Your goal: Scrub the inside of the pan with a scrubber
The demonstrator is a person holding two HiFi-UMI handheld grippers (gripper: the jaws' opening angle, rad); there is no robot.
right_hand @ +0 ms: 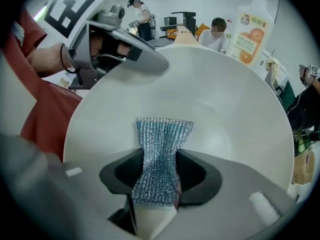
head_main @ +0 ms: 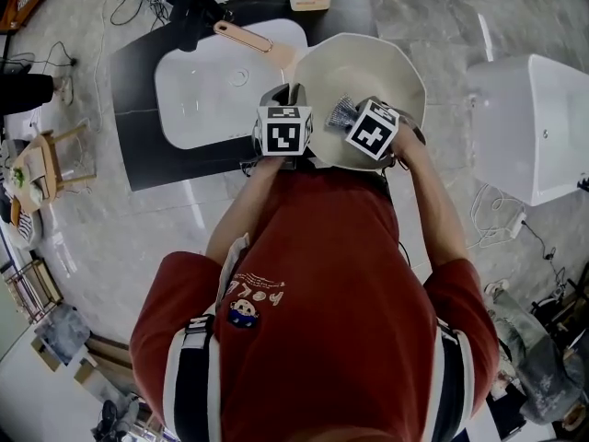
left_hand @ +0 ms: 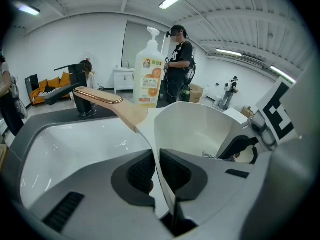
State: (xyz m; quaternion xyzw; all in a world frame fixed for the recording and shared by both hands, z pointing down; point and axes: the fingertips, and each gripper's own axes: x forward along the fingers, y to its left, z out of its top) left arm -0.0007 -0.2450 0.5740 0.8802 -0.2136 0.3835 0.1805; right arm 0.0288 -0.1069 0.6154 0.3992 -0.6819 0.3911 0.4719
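Observation:
A cream pan [head_main: 368,67] with a wooden handle [head_main: 248,38] is tilted beside the sink. My left gripper [head_main: 291,93] is shut on its near rim; in the left gripper view the thin pan wall [left_hand: 200,124] stands pinched between the two pads of the gripper [left_hand: 156,168]. My right gripper [head_main: 348,115] reaches into the bowl, shut on a silvery blue mesh scrubber [head_main: 339,112]. In the right gripper view the scrubber [right_hand: 161,149] is squeezed at its waist by the gripper [right_hand: 160,173] and fans out against the pan's inner wall [right_hand: 230,109].
A white sink basin [head_main: 212,90] sits in a dark counter [head_main: 138,145] left of the pan, with a black faucet [head_main: 189,12] behind it. An orange-labelled soap bottle [left_hand: 150,69] stands at the back. A white tub [head_main: 543,127] is at the right. People stand in the background.

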